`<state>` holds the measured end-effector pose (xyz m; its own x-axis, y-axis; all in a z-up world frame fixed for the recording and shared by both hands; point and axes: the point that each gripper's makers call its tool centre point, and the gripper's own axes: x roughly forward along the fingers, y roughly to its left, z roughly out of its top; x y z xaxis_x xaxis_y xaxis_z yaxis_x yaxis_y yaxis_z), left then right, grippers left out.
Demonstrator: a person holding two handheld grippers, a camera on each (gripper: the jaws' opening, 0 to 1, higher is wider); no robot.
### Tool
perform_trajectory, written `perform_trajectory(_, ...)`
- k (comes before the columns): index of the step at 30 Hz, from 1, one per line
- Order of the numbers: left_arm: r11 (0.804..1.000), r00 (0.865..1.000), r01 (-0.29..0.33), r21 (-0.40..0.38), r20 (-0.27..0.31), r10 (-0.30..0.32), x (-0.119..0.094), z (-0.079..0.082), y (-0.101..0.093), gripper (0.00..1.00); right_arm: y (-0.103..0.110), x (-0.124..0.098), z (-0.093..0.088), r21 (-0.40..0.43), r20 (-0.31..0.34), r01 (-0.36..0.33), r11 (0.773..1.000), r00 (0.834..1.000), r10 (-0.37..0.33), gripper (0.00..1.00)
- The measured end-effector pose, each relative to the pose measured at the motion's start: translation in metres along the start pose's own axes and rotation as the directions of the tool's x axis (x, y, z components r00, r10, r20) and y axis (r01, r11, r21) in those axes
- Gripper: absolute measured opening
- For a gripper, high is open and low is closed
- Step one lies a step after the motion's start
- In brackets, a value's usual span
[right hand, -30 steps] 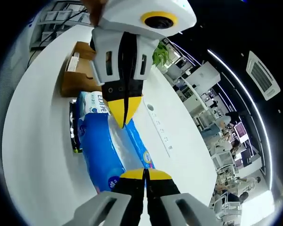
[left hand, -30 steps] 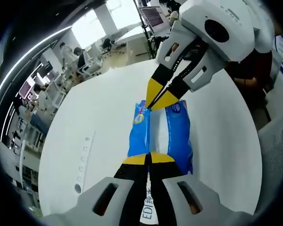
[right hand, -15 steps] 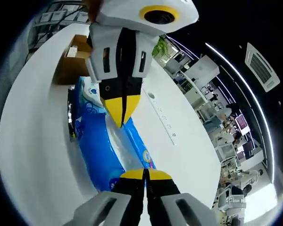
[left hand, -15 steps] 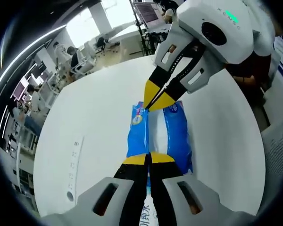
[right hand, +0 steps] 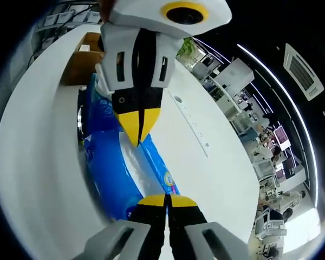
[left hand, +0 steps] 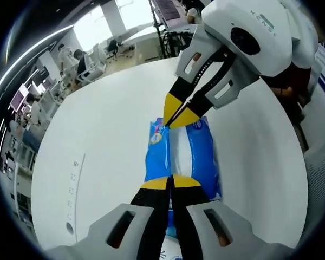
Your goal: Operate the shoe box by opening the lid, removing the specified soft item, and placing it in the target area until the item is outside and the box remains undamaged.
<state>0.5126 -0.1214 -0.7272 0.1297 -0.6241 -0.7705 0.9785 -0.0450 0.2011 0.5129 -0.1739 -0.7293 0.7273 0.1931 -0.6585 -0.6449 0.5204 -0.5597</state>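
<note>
A blue soft tissue pack [left hand: 204,157] with a pale middle strip is stretched between both grippers over the white table [left hand: 103,130]. My left gripper [left hand: 172,182] is shut on its near end. In the left gripper view the right gripper [left hand: 176,116] comes in from the upper right and pinches the far end, jaws together. In the right gripper view my right gripper [right hand: 167,201] is shut on the pack [right hand: 109,162], and the left gripper [right hand: 138,131] hangs down from the top, shut on the other end. The brown cardboard shoe box [right hand: 80,65] stands behind it on the table.
A strip of sockets [right hand: 194,125] is set into the table [right hand: 38,135] beside the pack, and also shows as a sockets strip [left hand: 71,187] at the left. A green plant [right hand: 186,50] stands past the table's far edge. Office desks and seated people [left hand: 70,57] lie beyond.
Both grippers have kept their hold on the pack. Both views have shifted a little, and the box now sits nearer the top edge of the right gripper view.
</note>
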Motion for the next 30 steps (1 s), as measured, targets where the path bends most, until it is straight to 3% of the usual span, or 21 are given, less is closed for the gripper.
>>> perform_trajectory(11, 1.000, 1.000, 0.000, -0.007, -0.001, 0.000, 0.011, -0.005, -0.001, 0.00, 0.001, 0.005, -0.007, 0.027, -0.008, 0.013, 1.000, 1.000, -0.013, 0.00)
perform_trajectory(30, 0.999, 1.000, 0.011, 0.047, -0.007, -0.010, 0.008, -0.005, -0.002, 0.01, 0.006, 0.005, -0.008, 0.032, -0.036, 0.007, 0.999, 0.999, -0.006, 0.00)
